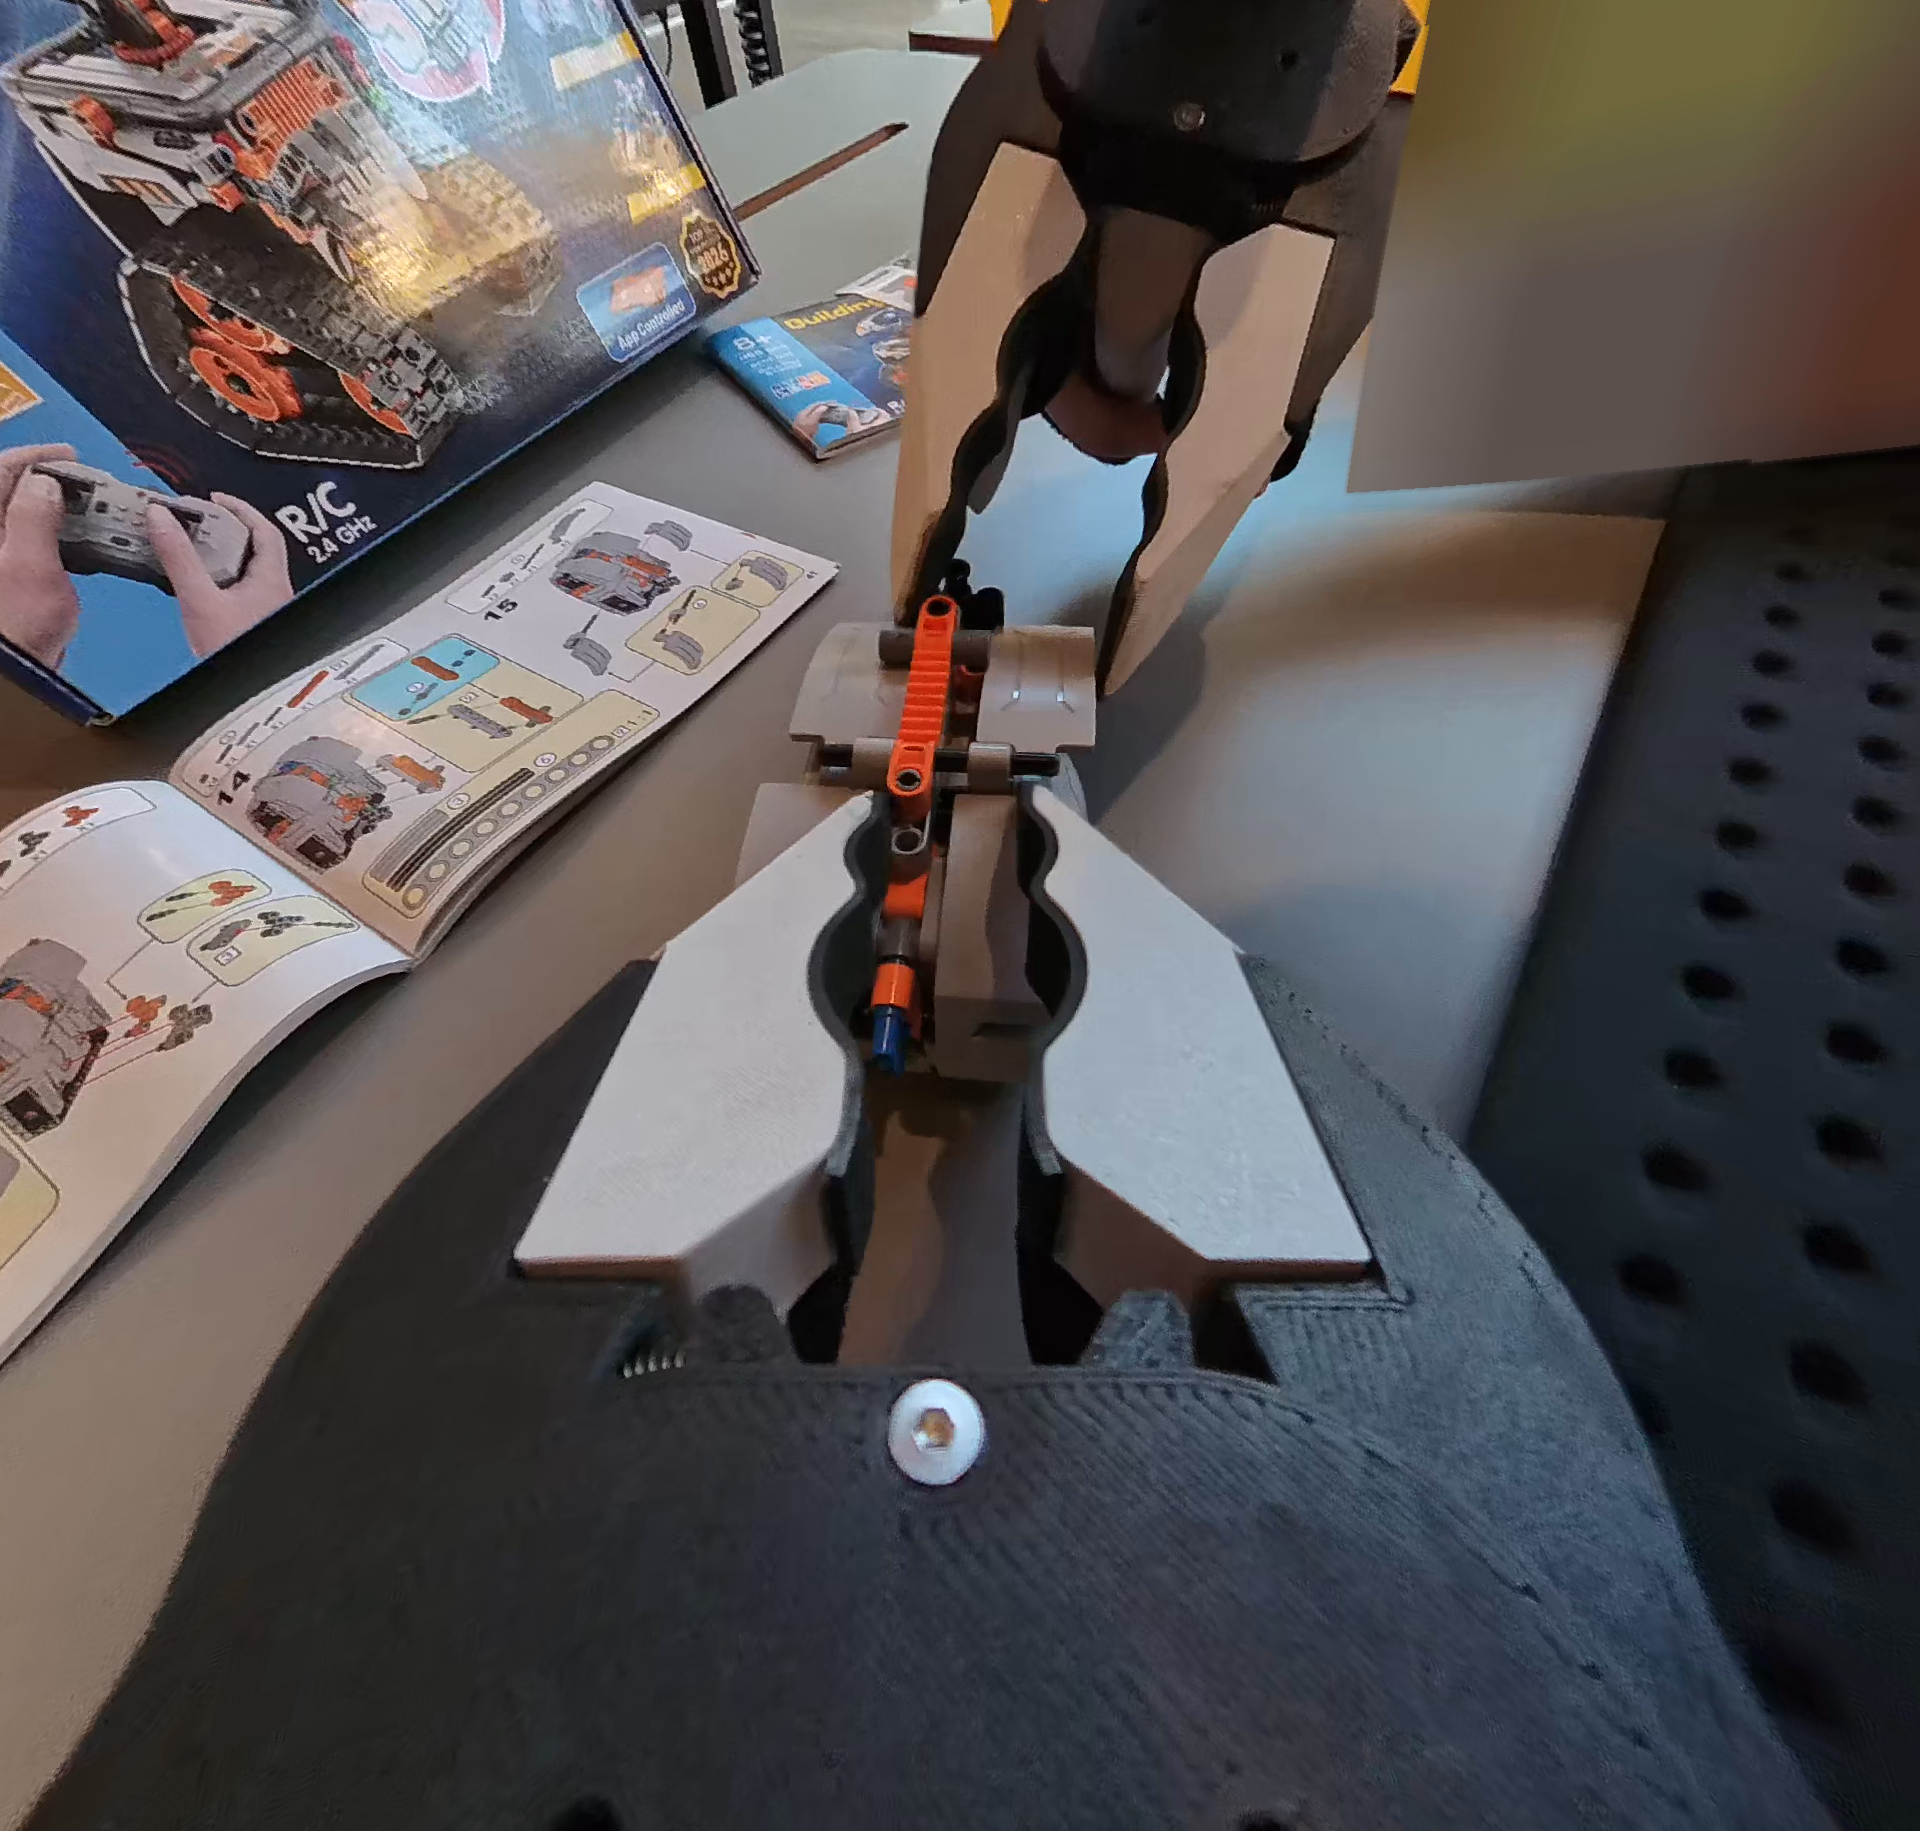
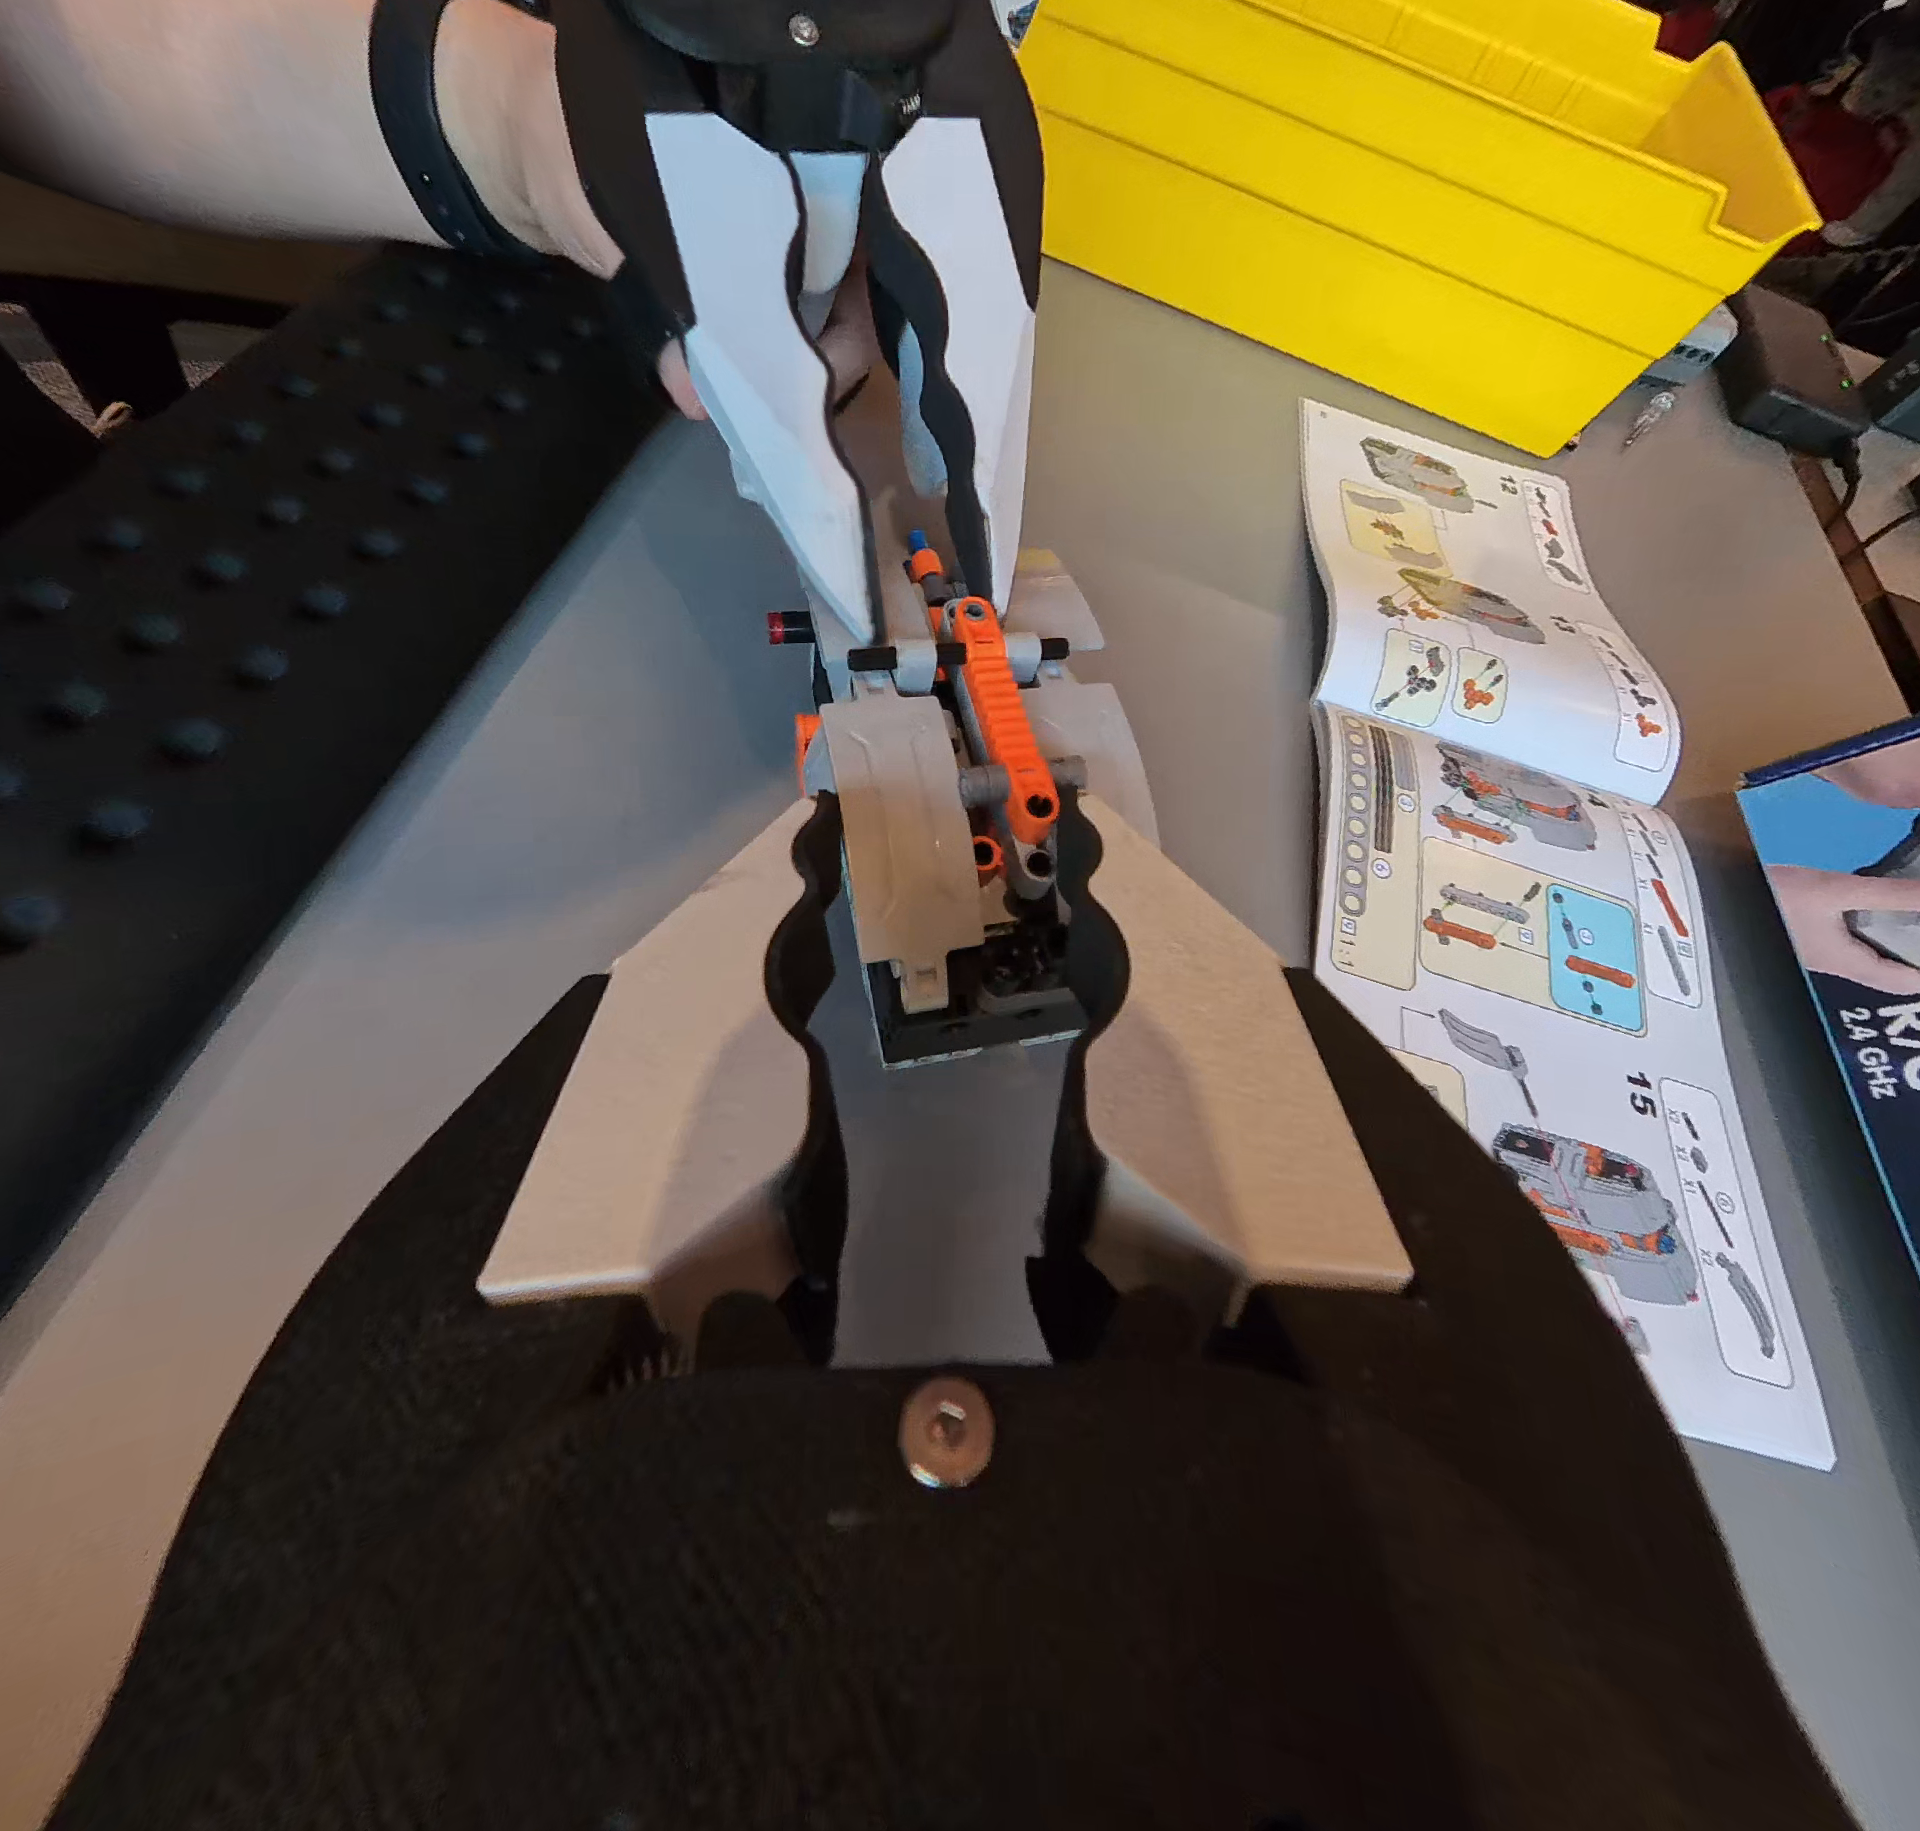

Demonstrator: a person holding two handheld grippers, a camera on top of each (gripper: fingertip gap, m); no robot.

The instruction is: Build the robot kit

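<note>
Your left hand-held gripper (image 1: pixel 940 940) points forward and slightly down, its two pale fingers (image 1: pixel 727 1054) drawn in close with only a narrow gap between the wavy inner edges, pressed against what sits there. Your right hand-held gripper (image 2: pixel 940 908) faces it from the opposite side, tilted downward; its fingers (image 2: pixel 665 1085) stand a little wider, the tips bracketing the same piece on both flanks. In the left wrist view the right one comes down steeply from above, its tips (image 1: pixel 1122 628) spread. Your left hand (image 2: pixel 540 171) wraps the left gripper's body (a dark band circles the wrist), forearm bare.
</note>
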